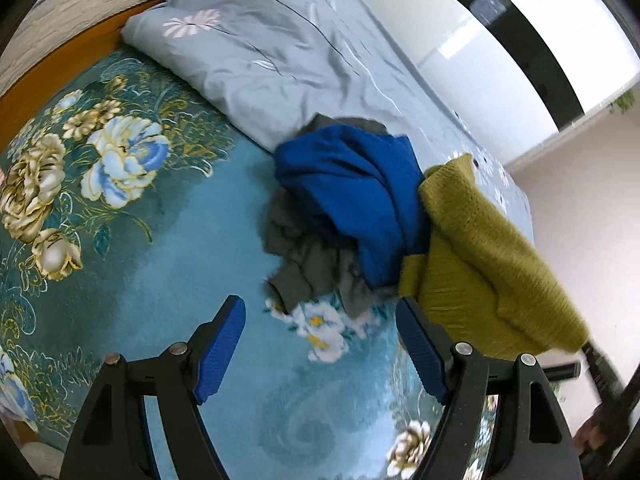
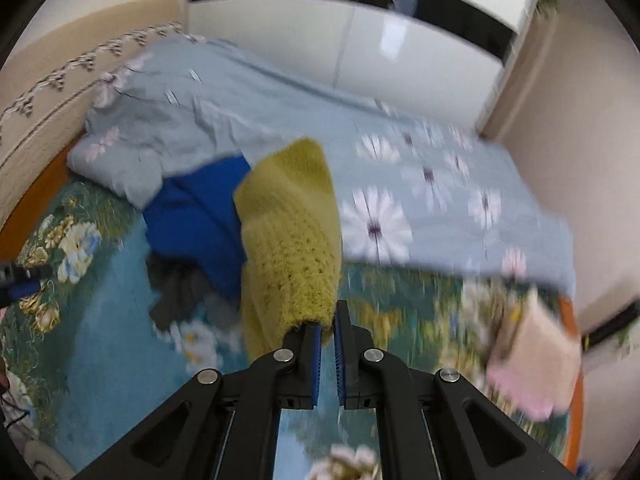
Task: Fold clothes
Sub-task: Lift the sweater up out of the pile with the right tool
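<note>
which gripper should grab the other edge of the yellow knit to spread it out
Left. The left gripper is open and empty beside the yellow knit, while the right gripper is shut on its edge.

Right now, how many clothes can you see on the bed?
4: yellow knit hanging from the right tongs, blue top piled on grey garment, pink piece at bed's edge. More may hide underneath.

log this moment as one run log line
right claw: shut on yellow-green knit | left claw: open, empty | blue garment: on pile
</note>
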